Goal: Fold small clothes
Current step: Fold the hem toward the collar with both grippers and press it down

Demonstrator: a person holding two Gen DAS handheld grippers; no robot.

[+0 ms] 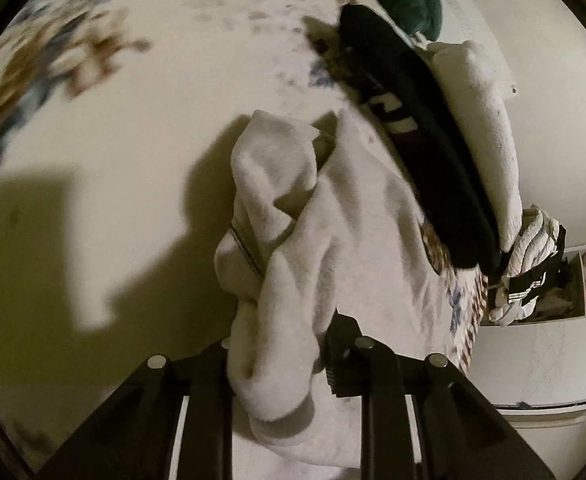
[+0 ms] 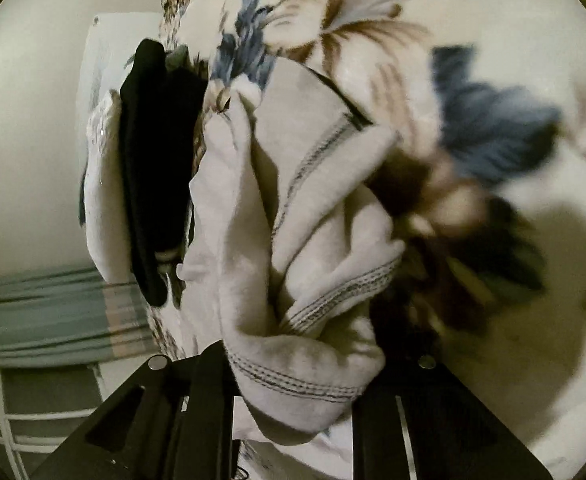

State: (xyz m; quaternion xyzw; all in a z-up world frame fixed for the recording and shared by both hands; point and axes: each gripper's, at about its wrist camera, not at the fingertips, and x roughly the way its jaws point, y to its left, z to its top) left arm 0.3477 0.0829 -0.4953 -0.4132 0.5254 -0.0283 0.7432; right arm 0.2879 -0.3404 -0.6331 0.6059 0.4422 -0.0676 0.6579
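Left wrist view: the left gripper (image 1: 283, 364) has its jaws narrowed onto a bunched edge of the white garment (image 1: 313, 248). The right gripper (image 2: 293, 364) pinches its stitched hem. The garment lies crumpled on the floral blanket (image 1: 133, 120), beside 1 dark folded piece (image 1: 421, 128). It looks soft, light and floppy; corners or hems give the surest hold.

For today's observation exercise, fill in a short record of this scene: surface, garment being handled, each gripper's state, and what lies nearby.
surface: floral bedspread
garment: white garment, crumpled, dark stitching along its hems
left gripper: shut on the white garment
right gripper: shut on the white garment
nearby: black garment lying on a white folded item, beside the white garment
fold: not yet done
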